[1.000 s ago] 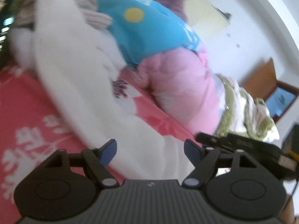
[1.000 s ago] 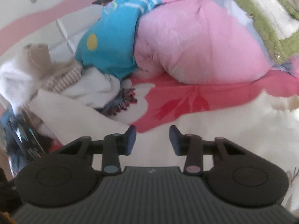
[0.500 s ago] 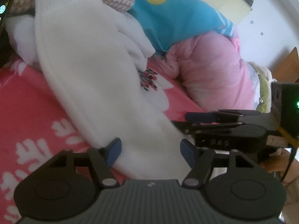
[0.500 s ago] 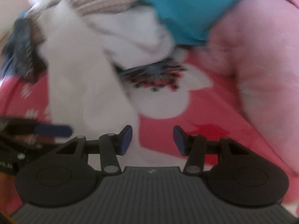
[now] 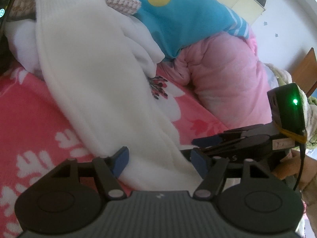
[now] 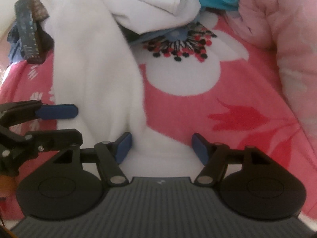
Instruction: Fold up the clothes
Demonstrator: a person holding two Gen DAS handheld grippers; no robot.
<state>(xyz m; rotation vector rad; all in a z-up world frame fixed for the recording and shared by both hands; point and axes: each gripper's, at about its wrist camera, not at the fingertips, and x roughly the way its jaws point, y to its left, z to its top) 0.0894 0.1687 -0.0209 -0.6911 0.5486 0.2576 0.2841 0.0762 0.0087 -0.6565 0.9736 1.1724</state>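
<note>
A long white knit garment [image 5: 89, 83] lies on the pink floral bedsheet [image 5: 29, 109], running from the clothes pile down to both grippers. My left gripper [image 5: 160, 160] is open, and the garment's near end lies between its blue pads. In the right wrist view the same white garment [image 6: 93, 75] ends between the open fingers of my right gripper [image 6: 162, 147]. The right gripper [image 5: 206, 144] shows side-on just right of the left one. The left gripper [image 6: 56, 123] shows at that view's left edge, jaws apart.
A pile sits behind: a blue garment with a yellow dot [image 5: 178, 19], a houndstooth knit [image 5: 120, 2], a white top [image 6: 158, 4] and a pink quilt [image 5: 223, 75]. A green-trimmed blanket [image 5: 287, 77] lies far right, a dark box [image 6: 29, 29] far left. A hand [image 5: 293, 164] holds the right gripper.
The right gripper swung left to the garment's end beside the left gripper, and its fingers spread wider. The left gripper moved closer along the white garment.
</note>
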